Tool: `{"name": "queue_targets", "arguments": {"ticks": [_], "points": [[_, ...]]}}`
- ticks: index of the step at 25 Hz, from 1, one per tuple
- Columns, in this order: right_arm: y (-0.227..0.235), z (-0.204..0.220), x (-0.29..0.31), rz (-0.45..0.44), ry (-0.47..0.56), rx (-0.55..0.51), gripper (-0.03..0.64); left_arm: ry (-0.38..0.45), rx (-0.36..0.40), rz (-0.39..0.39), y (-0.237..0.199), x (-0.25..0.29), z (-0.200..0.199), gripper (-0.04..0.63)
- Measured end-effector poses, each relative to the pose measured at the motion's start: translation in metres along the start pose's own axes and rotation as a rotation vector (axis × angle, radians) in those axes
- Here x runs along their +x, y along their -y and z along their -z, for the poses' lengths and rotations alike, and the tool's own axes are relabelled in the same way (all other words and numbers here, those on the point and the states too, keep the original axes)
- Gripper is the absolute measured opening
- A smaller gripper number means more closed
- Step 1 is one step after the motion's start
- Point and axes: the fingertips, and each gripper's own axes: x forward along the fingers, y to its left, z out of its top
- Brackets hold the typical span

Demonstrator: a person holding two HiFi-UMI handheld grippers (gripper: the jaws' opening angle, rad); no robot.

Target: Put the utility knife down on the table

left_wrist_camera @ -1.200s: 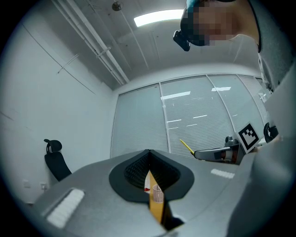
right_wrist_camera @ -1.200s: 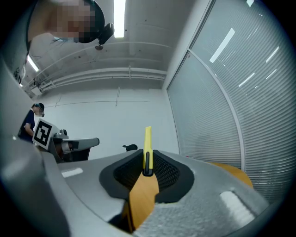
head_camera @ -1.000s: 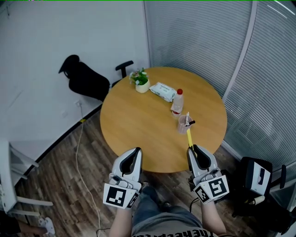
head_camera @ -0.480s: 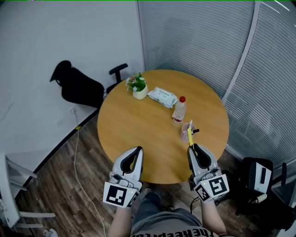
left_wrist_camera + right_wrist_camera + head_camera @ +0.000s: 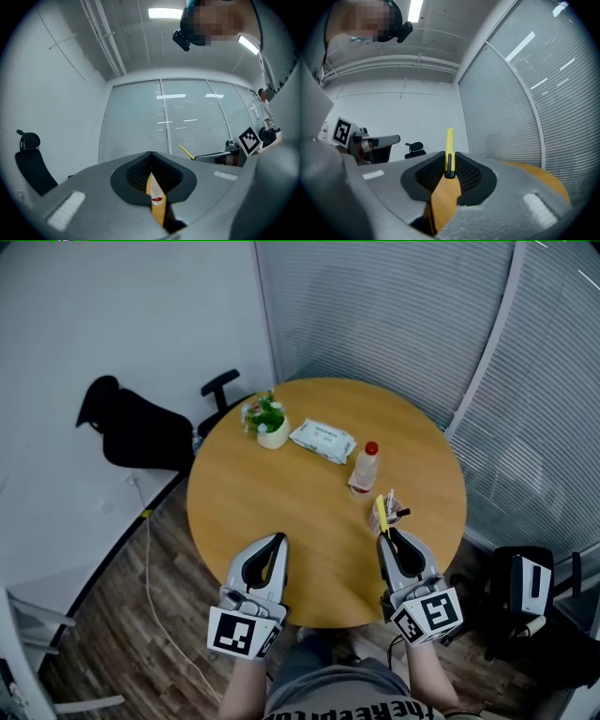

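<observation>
A yellow utility knife [image 5: 381, 513] stands up out of my right gripper [image 5: 385, 537], which is shut on its lower end above the near right part of the round wooden table [image 5: 281, 493]. In the right gripper view the knife [image 5: 449, 143] is clamped between the two dark pads and points away from me. My left gripper [image 5: 277, 539] hovers over the table's near edge with its jaws together and nothing between them. From the left gripper view the knife [image 5: 186, 152] shows as a thin yellow strip at the right.
A clear cup with pens [image 5: 389, 515] stands just beyond the knife tip, and a red-capped bottle [image 5: 364, 467] behind it. A pack of wipes [image 5: 322, 440] and a small potted plant [image 5: 266, 419] sit farther back. A black chair [image 5: 131, 432] is at the left, a black bag [image 5: 525, 592] at the right.
The table has slid nearer under both grippers, which now hang over its near part. The knife stays held in the right gripper, its tip now beside the cup.
</observation>
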Motion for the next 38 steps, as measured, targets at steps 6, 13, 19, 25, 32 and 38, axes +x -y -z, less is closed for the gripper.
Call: {"name": "queue_targets", "arguments": {"ticks": [6,13,19,25,32,38], "points": [[0.007,0.02,0.022,0.039,-0.068,0.023,0.066,-0.019,-0.022,0.05,-0.016,0.019,0.014,0.01],[0.017,0.058,0.039,0.078,-0.16,0.071,0.066,-0.04,-0.034,0.095,-0.029,0.036,0.03,0.009],[0.022,0.095,0.046,0.106,-0.261,0.101,0.066,-0.069,-0.057,0.119,-0.038,0.046,0.046,0.01],[0.026,0.128,0.049,0.125,-0.347,0.126,0.066,-0.096,-0.077,0.144,-0.042,0.055,0.059,0.01],[0.031,0.162,0.052,0.155,-0.433,0.144,0.066,-0.117,-0.086,0.165,-0.047,0.06,0.07,0.01],[0.035,0.196,0.051,0.18,-0.523,0.163,0.066,-0.136,-0.095,0.176,-0.051,0.061,0.078,0.01]]}}
